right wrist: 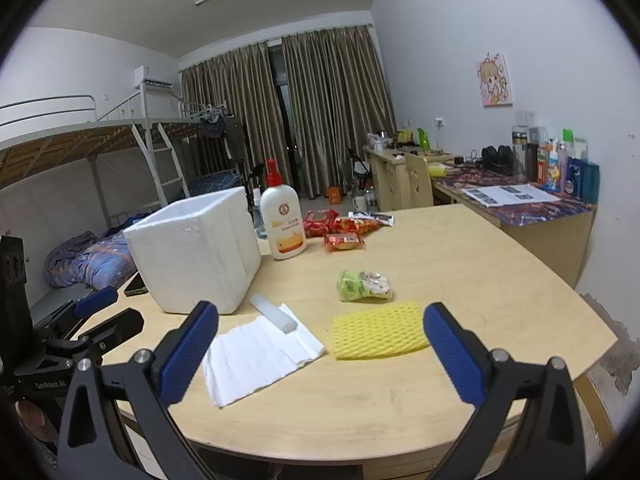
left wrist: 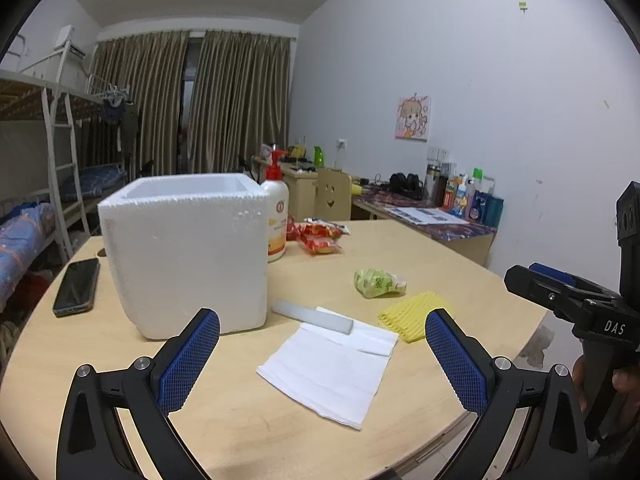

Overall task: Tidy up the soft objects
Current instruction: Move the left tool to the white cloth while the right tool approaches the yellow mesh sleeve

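Left wrist view: the left gripper [left wrist: 322, 336] hovers above the near edge of the table [left wrist: 420, 256], its blue-padded fingers [left wrist: 188, 360] spread wide, holding and touching nothing. Between them, farther on, lies a white tissue [left wrist: 332, 368], flat on the table, with a white foam strip [left wrist: 312, 316] resting across its far edge. Just right of the tissue lies a yellow foam net [left wrist: 412, 316]; behind it, near but apart, sits a green packet [left wrist: 378, 282]. A white foam box [left wrist: 184, 252] stands upright left of the tissue, open at the top. A phone [left wrist: 77, 286] lies left of the box, a lotion bottle [left wrist: 278, 216] stands behind it, and red snack packs [left wrist: 320, 236] lie beside the bottle.

Right wrist view: the right gripper [right wrist: 320, 332] also hovers over the table, fingers [right wrist: 452, 354] wide apart and empty, the yellow foam net seen between them. The left gripper shows at the left edge, off the table.
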The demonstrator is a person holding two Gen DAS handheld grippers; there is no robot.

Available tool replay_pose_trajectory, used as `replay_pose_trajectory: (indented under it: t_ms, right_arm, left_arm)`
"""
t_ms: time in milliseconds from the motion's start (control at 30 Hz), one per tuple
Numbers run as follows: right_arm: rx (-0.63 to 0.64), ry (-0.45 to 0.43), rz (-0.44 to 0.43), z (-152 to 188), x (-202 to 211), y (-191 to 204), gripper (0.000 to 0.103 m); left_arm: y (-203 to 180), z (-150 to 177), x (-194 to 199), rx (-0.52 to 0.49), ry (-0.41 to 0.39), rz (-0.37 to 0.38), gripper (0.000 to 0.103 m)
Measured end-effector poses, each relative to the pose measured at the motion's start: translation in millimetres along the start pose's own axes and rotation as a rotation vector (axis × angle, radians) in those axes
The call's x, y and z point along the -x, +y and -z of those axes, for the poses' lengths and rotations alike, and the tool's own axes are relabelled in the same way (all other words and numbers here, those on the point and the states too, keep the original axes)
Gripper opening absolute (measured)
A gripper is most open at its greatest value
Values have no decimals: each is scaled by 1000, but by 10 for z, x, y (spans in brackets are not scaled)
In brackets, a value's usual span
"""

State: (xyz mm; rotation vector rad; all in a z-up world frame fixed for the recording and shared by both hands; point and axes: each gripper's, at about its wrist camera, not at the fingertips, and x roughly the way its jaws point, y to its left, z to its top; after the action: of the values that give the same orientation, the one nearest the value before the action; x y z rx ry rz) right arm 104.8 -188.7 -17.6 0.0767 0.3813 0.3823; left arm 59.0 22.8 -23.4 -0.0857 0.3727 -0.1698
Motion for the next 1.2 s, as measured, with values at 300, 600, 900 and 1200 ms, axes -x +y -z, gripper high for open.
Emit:
replay_pose_trajectory:
  t_ms: [300, 600, 900, 1200]
  right_arm:
    - [-21, 46, 5, 3, -211, -120, 103]
    - [-33, 98, 20, 77, -421, -228, 103]
    - [-37, 142, 31, 110, -614, -303, 103]
    - [-42, 187, 34, 137, -824, -357, 103]
  left_arm:
    - [14, 47, -336, -11, 61, 6, 103]
    - [33, 117, -681, -19, 128, 13, 103]
    - [23, 189, -1004, -67, 213, 31, 103]
    - [17, 222, -1334, -80, 317, 56, 103]
